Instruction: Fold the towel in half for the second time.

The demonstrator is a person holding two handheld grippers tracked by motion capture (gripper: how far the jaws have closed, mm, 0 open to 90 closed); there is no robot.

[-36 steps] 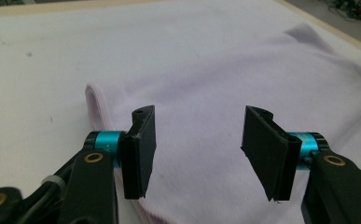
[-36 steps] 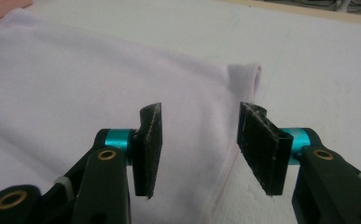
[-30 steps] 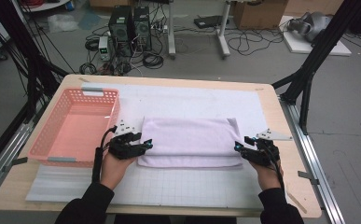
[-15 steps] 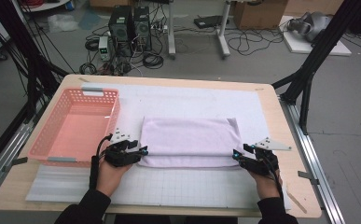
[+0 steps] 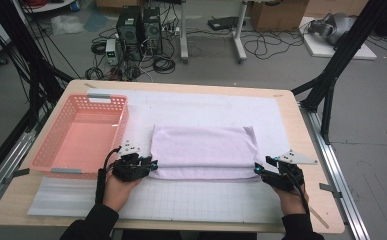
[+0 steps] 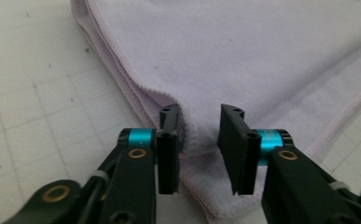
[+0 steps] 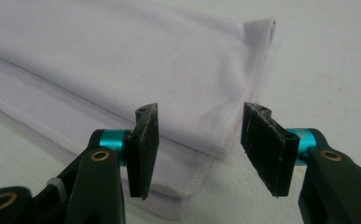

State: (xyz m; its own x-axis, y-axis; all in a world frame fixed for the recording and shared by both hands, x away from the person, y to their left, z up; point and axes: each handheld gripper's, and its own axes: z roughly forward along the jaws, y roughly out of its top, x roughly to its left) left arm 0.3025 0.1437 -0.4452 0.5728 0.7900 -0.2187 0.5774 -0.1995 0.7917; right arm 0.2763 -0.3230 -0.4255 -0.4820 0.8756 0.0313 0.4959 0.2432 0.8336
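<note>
Jaws of left gripper (image 6: pixel 199 140) part-open astride a towel (image 6: pixel 243 60) corner, right gripper (image 7: pixel 199 140) jaws wide over another corner

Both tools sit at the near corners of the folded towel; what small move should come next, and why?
Probably close both tools. The left tool already has a ridge of towel between its open jaws, and the right tool straddles the near right corner, jaws open. Neither grips cloth yet, so lifting now would leave the towel behind.
</note>
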